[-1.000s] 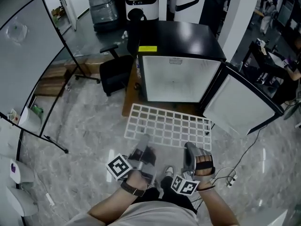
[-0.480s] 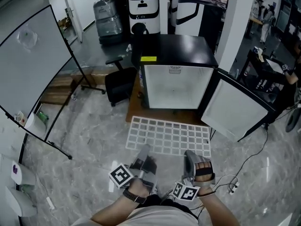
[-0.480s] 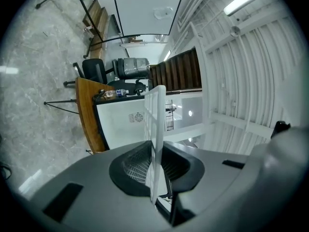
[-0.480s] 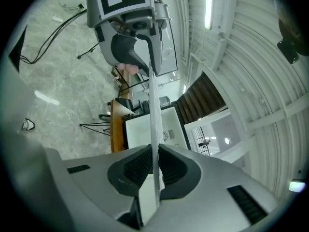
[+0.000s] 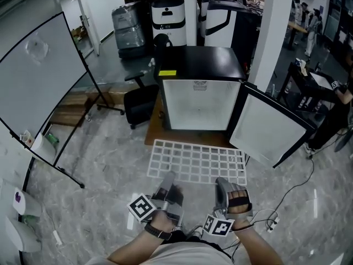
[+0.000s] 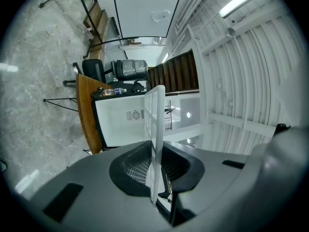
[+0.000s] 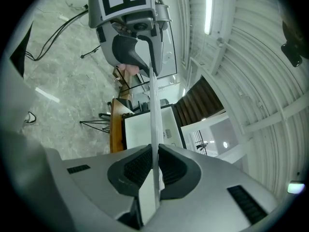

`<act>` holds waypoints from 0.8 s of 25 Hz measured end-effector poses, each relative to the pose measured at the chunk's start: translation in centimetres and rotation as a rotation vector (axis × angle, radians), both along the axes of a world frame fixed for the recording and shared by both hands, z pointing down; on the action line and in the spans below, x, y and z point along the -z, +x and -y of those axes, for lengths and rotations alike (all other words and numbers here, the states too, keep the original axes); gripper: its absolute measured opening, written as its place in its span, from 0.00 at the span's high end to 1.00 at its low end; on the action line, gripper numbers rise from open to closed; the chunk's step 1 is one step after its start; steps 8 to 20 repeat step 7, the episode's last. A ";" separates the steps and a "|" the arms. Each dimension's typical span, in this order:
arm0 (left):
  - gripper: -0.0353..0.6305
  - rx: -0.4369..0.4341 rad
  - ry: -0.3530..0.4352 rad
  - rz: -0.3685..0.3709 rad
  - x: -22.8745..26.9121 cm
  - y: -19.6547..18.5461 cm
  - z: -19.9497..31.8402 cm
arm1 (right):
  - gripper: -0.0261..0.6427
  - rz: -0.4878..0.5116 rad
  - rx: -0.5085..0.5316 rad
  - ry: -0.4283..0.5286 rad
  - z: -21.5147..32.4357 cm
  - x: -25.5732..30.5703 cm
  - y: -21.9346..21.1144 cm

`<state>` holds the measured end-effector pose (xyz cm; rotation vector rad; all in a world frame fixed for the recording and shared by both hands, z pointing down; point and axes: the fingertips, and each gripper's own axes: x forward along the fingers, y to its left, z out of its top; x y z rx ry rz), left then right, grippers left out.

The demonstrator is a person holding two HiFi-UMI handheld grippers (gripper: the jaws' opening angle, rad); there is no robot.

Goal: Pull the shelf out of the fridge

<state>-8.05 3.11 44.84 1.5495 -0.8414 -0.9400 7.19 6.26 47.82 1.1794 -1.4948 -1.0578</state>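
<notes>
The white wire shelf [image 5: 197, 162] is wholly outside the open fridge [image 5: 201, 62].

A grey stone floor [image 5: 105, 159] is seen across the lower part of the frame. A brown wooden board [image 5: 151, 128] is laid on it in the middle, and the black fridge [image 5: 201, 65] is set on that board. A black chair [image 5: 140, 99] is stood just to the left. Thin cables [image 5: 274, 208] are spread at the lower right.
</notes>
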 end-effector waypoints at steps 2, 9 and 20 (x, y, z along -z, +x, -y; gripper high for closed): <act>0.89 0.000 0.003 0.004 0.2 0.2 -0.3 | 0.89 -0.003 0.003 0.001 -0.3 0.0 0.2; 0.89 0.000 0.008 0.007 0.7 0.7 -0.3 | 0.89 -0.008 0.009 0.002 -0.3 0.3 0.7; 0.89 0.000 0.008 0.007 0.7 0.7 -0.3 | 0.89 -0.008 0.009 0.002 -0.3 0.3 0.7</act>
